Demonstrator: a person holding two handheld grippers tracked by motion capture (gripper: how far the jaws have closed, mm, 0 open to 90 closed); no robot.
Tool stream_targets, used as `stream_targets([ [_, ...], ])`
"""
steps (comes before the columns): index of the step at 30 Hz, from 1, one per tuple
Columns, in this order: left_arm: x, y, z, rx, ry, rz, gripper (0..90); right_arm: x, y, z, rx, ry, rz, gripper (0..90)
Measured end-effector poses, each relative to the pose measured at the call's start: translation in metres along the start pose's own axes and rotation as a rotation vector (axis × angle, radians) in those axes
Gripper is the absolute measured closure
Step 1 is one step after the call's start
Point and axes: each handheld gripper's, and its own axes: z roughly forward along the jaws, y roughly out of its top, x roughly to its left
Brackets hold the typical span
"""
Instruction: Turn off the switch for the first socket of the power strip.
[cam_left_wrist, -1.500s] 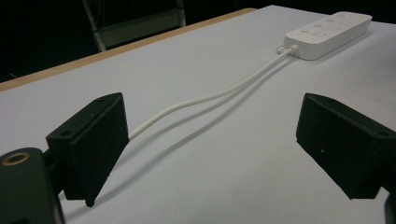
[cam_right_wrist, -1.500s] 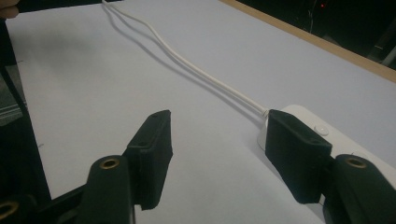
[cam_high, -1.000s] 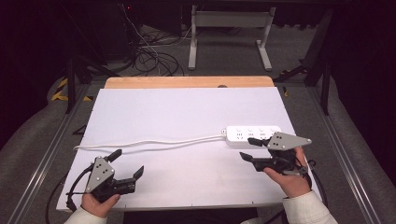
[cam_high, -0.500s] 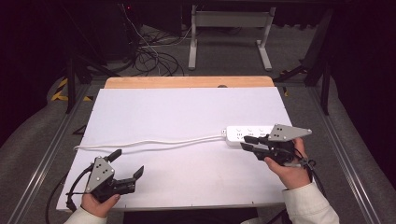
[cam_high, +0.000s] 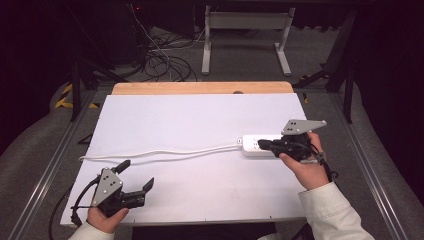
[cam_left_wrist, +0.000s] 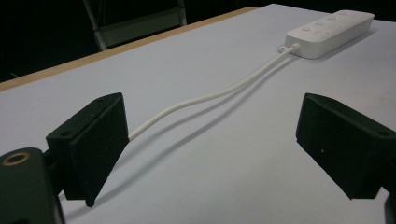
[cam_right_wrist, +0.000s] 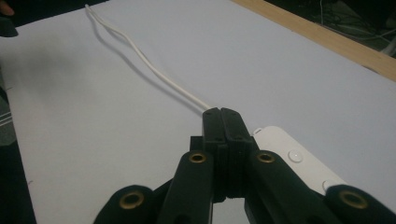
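Counter (cam_high: 200, 120) first: its white sheet lies flat and bare between my two hands, so nothing would stop the strip if it slides. Next down, the power strip (cam_high: 257, 146) lies directly under and just beside the tips of my right gripper (cam_high: 263, 145), whose jaws have just been closing and now sit pressed together with nothing between them. I judge that a poke from those shut tips at a button could skid the light strip sideways instead of pressing it, or the tips could land between switches. Its white cord (cam_left_wrist: 205, 98) runs from the strip toward my left gripper (cam_left_wrist: 212, 140), passing just beside the left-hand jaw there; those jaws stand spread wide and hold nothing. If the strip shifts, that slack cord could drag with it.
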Motion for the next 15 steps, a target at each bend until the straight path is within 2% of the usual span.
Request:
stream_targets([
  [8,0.000,0.000,0.000,0.002,0.003,-0.002,9.6,-0.017,0.012,0.010,0.077,-0.020,0.052,90.0],
  [15,0.000,0.000,0.000,0.004,0.006,0.004,9.6,-0.027,0.020,0.022,0.134,-0.041,0.051,90.0],
])
